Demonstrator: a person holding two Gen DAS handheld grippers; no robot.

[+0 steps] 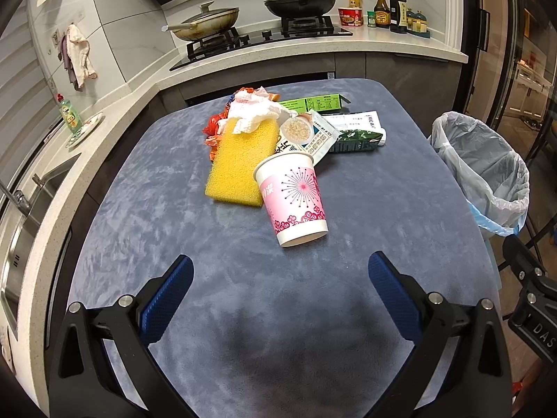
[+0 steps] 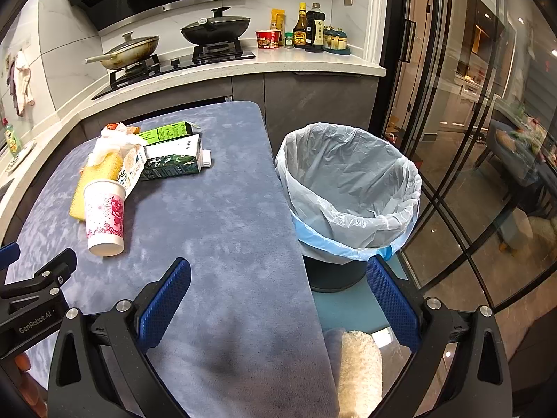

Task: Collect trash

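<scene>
Both grippers are hovering over the near end of the table, which is wearing a blue-grey plush cover; the left gripper is sitting with its blue pads spread wide and nothing between them, aimed at the heap of trash; the right gripper is likewise standing wide and empty, straddling the table's right edge so that one finger is over the cloth and the other over the floor beside it.

The trash is lying in a cluster toward the far half of the table, left of its middle; a pink-and-white paper cup is lying on its side nearest the grippers, its base pointing toward them and its mouth resting against the pile; a yellow sponge is lying flat just to the cup's left, touching it; a crumpled white tissue is draped over the sponge's far end, with an orange wrapper poking out beneath; a white food sachet is leaning behind the cup; a dark green carton is lying on its side to the right of the sachet, and a light green box is lying behind it, nearer the far edge.

The trash bin, lined with a pale bag, is standing on the floor just off the table's right edge, its mouth open.
</scene>
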